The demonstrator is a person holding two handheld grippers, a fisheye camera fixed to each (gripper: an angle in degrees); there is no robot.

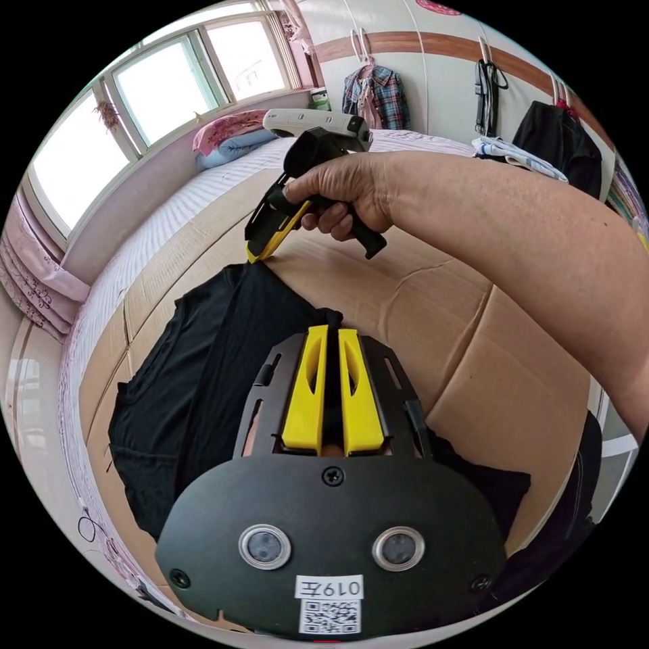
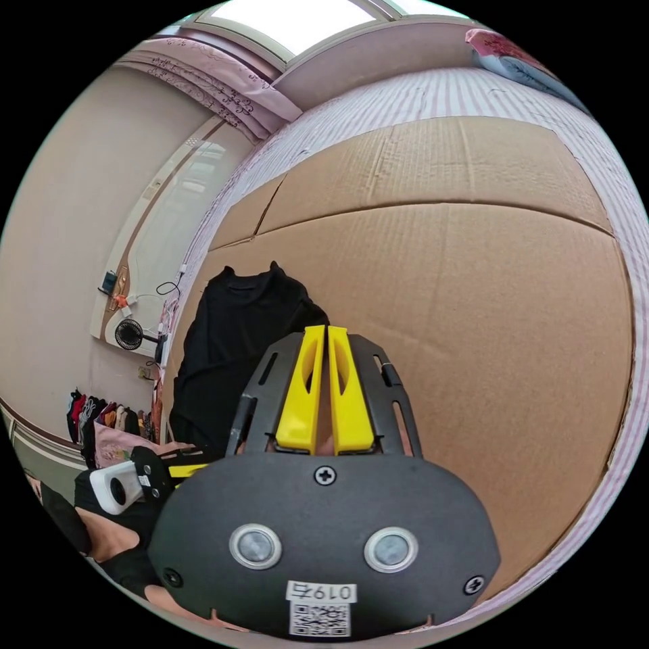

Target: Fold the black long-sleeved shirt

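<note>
Left gripper (image 1: 332,329) jaws nearly closed, pinching a fold of the black long-sleeved shirt (image 1: 203,378).
Shirt lies on cardboard (image 1: 433,318) on the bed. Right gripper (image 2: 326,329) jaws almost touching at the shirt edge (image 2: 236,331); grip on cloth unclear. Person's hand (image 1: 345,196) holds it.

Counted: one black shirt (image 1: 203,378), two grippers (image 1: 332,331) (image 2: 327,330) (yellow-jawed), one cardboard sheet (image 2: 473,284), one fan (image 2: 128,334), one plaid shirt (image 1: 378,94) on a hook.
</note>
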